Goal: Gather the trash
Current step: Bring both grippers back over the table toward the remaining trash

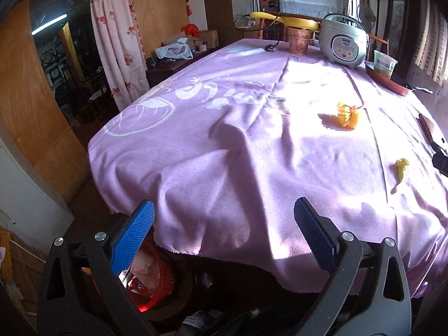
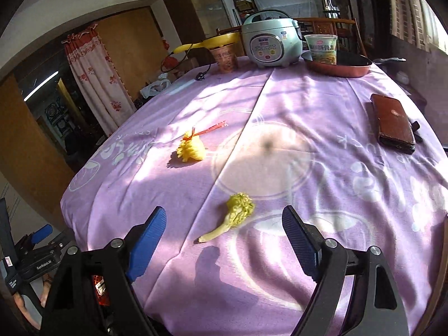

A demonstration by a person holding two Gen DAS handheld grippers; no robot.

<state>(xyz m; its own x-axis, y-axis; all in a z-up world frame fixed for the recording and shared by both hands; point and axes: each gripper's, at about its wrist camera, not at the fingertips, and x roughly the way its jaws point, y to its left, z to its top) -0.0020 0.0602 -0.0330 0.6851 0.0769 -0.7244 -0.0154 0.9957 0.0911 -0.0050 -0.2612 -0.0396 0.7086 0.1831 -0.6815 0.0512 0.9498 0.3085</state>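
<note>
A yellow-green vegetable scrap with a pale stem lies on the purple tablecloth just ahead of my right gripper, which is open and empty. The scrap also shows in the left wrist view. A yellow crumpled wrapper with a red tie lies farther back left; it shows in the left wrist view too. My left gripper is open and empty at the table's near edge. A red trash basket with wrappers sits on the floor below it.
At the far end stand a rice cooker, a brown noodle cup, a green noodle cup in a red pan, and a yellow swatter. A brown wallet on a phone lies at the right.
</note>
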